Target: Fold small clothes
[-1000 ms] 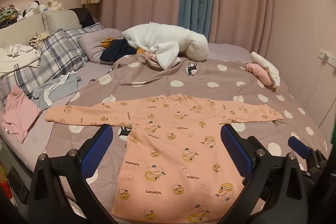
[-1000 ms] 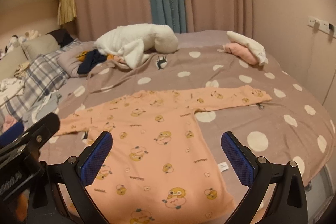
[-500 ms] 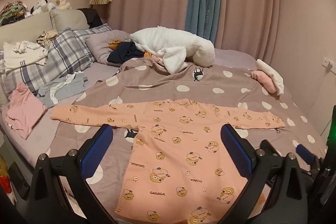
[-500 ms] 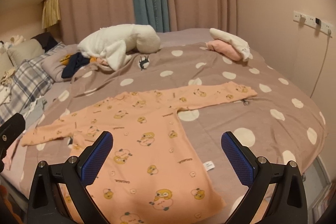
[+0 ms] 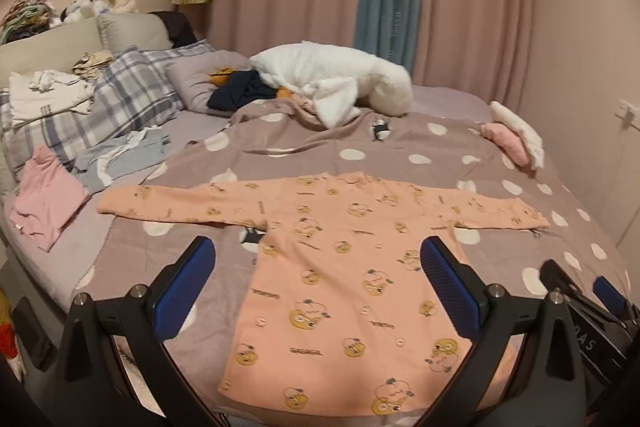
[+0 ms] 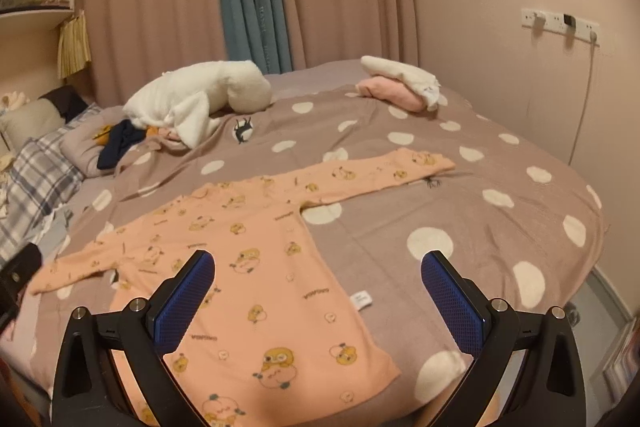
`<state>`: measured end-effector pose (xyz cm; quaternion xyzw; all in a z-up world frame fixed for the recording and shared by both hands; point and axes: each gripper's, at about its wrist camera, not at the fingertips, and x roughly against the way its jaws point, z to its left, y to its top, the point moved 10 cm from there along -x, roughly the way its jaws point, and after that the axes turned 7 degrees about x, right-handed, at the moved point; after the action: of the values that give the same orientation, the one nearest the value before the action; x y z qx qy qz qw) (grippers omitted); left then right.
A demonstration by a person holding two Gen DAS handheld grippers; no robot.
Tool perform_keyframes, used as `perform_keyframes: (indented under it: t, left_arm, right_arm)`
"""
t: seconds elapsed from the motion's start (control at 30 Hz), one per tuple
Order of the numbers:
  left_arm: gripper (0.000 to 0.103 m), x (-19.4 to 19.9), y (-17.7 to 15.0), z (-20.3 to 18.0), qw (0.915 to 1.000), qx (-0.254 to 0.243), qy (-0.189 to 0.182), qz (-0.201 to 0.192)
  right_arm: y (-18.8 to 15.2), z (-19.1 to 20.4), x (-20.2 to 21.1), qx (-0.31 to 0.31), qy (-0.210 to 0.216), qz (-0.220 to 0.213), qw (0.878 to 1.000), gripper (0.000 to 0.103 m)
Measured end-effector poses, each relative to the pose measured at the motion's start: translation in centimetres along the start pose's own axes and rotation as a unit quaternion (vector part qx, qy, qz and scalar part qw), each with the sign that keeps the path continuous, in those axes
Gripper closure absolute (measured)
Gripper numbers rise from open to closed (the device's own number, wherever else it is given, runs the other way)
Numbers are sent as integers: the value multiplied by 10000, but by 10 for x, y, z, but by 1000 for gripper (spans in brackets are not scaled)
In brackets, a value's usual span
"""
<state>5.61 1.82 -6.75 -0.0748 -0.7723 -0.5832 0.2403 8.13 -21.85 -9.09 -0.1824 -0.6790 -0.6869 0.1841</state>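
Note:
A small peach long-sleeved top with yellow cartoon prints lies flat on the dotted taupe blanket, sleeves spread left and right, hem toward me. It also shows in the right wrist view. My left gripper is open and empty, held above the hem end of the top. My right gripper is open and empty, above the top's right side. The right gripper's blue pad shows at the left view's lower right edge.
A white fluffy garment and dark clothes lie at the back. Folded pink and white clothes sit at the back right. A pink top, grey clothes and plaid pillows are on the left. A wall socket strip is on the right.
Both grippers have pulled back and risen from the bed, so the top looks smaller and farther. Both stay open. The top has not moved.

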Motion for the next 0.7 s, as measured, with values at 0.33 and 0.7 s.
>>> perform_keyframes:
  t: [0.33, 0.7]
  left_arm:
    - [0, 1, -17, -2, 10000, -43, 34, 55]
    - [0, 9, -6, -4, 9996, 56, 81, -248]
  right_arm:
    - [1, 7, 16, 281, 79, -408, 9987, 0]
    - [7, 25, 18, 141, 937, -667, 9933, 0]
